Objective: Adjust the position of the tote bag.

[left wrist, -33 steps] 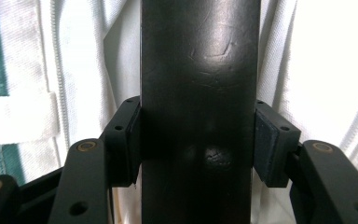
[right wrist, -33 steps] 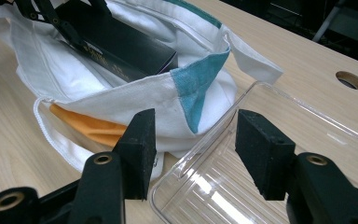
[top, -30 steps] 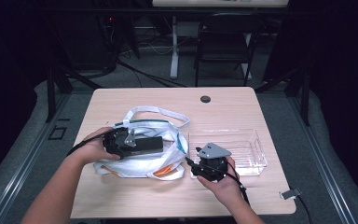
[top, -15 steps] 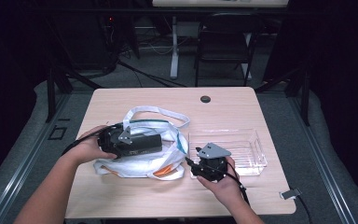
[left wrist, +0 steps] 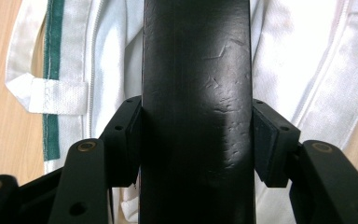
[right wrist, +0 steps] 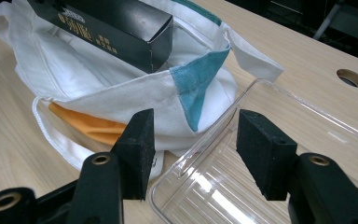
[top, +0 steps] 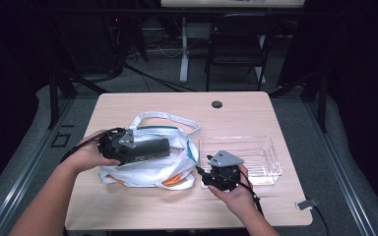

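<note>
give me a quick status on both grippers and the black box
Left gripper shut on black box, held over white bag. Right gripper open, empty, at clear tray corner. Nothing in the way.

The black box [left wrist: 196, 93] runs past the frame's edges, hiding the bag [left wrist: 303, 60] beneath.

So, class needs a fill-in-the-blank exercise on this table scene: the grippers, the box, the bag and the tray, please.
1. The left gripper is clamped on a long ____ box.
2. That box is above a ____ cloth bag.
3. The right gripper has its jaws ____, with nothing between them.
4. Right of the bag lies a clear plastic ____.

Missing words: black; white; open; tray
</note>
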`<state>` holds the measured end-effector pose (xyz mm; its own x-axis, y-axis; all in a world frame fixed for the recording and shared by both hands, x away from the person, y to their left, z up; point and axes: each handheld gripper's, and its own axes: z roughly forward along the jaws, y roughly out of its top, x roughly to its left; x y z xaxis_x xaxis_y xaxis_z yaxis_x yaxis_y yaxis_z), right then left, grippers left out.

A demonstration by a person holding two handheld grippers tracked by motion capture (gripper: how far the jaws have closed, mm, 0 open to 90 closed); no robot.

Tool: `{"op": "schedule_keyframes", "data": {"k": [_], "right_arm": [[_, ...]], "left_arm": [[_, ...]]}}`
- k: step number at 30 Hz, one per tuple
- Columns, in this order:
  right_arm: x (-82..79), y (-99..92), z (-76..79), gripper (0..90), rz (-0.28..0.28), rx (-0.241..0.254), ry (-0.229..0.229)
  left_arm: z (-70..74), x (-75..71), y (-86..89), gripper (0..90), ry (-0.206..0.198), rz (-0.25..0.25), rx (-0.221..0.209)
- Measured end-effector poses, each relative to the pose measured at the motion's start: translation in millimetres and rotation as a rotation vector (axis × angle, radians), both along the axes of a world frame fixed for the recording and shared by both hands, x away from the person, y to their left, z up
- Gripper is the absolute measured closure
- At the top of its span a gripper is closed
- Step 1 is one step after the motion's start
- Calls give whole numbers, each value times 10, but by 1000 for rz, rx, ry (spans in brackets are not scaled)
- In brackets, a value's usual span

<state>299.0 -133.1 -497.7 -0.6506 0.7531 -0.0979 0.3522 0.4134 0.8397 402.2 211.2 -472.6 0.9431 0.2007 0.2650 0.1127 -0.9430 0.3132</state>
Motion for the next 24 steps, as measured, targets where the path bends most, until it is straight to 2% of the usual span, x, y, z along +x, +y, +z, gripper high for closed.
{"op": "schedule_keyframes", "data": {"k": [11,15,21,24], "right_arm": [[5,11,-5,442,20,-12,-18],[7,5,1,438,22,-6,-6],[32,-29,19,460,68,18,38],[55,-36,16,441,69,21,55]], "left_arm": [[78,-37,53,439,8,10,-48],[116,-56,66,439,9,13,-59],[154,-87,71,439,10,13,-74],[179,-96,73,439,6,12,-83]]}}
